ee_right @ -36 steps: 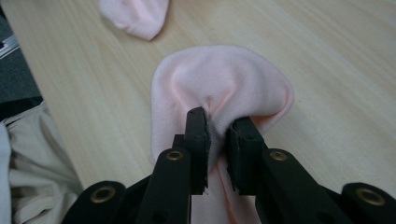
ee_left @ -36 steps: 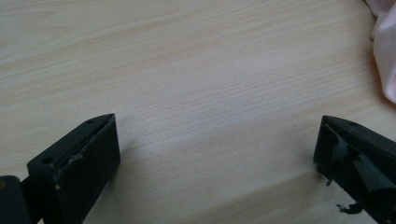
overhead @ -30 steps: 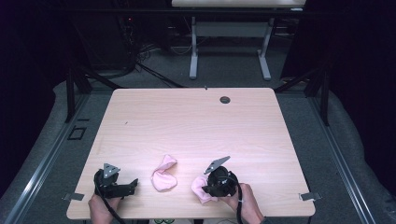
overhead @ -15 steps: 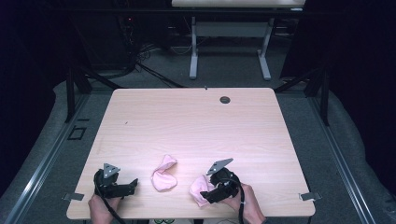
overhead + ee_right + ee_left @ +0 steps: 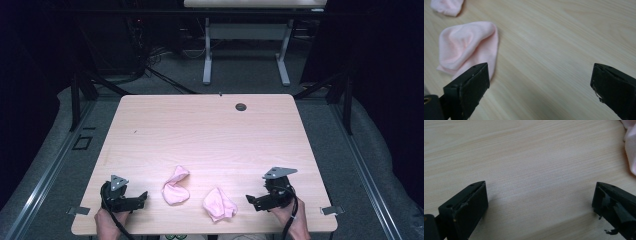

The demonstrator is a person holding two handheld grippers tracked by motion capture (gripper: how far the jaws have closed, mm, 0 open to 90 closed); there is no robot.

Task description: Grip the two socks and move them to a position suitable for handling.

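Note:
Two crumpled pink cloths lie near the table's front edge: one left of centre, the other just right of it. My left gripper rests on the table at the front left, open, its jaws wide over bare wood, with the edge of a pink cloth at the far right of its view. My right gripper rests at the front right, open, a short way right of the second cloth. In the right gripper view that cloth lies beyond the left jaw, and the other cloth shows at the top left.
The light wooden table has a dark grommet near its far edge. Metal clips stick out at the front corners. Beyond the table stand dark frame legs and a white desk base on grey carpet.
My right gripper has let go of the right pink cloth and drawn back to the right; the cloth now lies free on the table. The left gripper has stayed put.

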